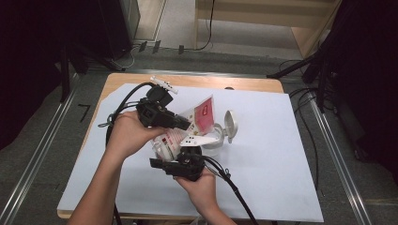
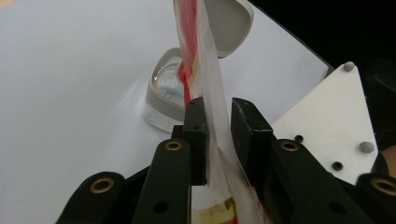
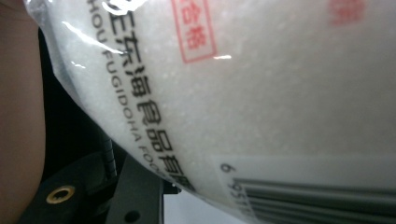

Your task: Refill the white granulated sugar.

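1. Bag [image 1: 187, 129] of white grains, clear plastic with red print, sits tilted above the middle of the table [image 1: 263, 154], held between the two hands.
2. Its upper end with the red panel leans over a small clear jar [image 1: 213, 140] whose grey flip lid [image 1: 230, 124] stands open.
3. Left gripper [image 1: 185, 125] reaches in from the left; in the left gripper view the thin flat edge of the bag [image 2: 212, 107] runs up between its two black jaws, which stand narrowly apart, one pad on the film and the other close beside it.
4. Right gripper [image 1: 180, 165] sits under the bag's lower end; the right gripper view shows the full, grainy bag [image 3: 261, 88] with black print and a barcode lying just over its jaws, and I cannot tell how tightly they hold.
5. Jar rests on the white sheet [image 1: 272, 178] covering the table.
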Action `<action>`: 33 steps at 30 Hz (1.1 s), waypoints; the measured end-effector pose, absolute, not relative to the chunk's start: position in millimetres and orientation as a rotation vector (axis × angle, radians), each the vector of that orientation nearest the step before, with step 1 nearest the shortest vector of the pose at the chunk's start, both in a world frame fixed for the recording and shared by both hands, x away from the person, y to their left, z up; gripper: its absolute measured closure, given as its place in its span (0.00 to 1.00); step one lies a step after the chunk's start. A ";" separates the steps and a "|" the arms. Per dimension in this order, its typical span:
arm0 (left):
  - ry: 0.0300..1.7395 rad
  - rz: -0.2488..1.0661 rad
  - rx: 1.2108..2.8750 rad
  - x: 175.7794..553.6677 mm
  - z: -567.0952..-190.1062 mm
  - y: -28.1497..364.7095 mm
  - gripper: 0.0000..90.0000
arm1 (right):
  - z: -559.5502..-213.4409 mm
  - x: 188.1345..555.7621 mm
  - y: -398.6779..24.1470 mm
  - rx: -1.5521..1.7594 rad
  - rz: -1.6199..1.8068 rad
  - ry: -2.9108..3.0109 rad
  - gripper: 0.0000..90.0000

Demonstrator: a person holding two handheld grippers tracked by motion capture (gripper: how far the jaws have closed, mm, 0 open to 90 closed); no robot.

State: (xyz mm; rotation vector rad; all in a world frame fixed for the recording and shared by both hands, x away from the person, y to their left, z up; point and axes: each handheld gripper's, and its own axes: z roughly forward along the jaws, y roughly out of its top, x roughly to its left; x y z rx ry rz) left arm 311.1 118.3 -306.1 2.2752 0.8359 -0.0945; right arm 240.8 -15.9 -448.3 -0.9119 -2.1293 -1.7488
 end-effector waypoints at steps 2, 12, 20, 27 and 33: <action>0.845 -0.096 2.261 310.7 -305.6 116.3 0.85 | -446.7 240.8 -15.8 -0.904 -1.757 -2.115 0.66; 0.861 -0.089 2.261 309.5 -306.8 110.8 0.89 | -445.3 241.0 -14.7 -0.925 -1.734 -2.151 0.61; 0.810 -0.069 2.276 308.3 -303.0 113.0 0.83 | -441.6 240.8 -14.1 -0.925 -1.740 -2.124 0.67; 0.817 -0.065 2.280 309.4 -301.9 111.4 0.81 | -440.3 242.1 -15.2 -0.932 -1.739 -2.077 0.67; 0.818 -0.060 2.277 310.7 -299.5 110.8 0.81 | -437.0 242.9 -13.7 -0.947 -1.743 -2.039 0.67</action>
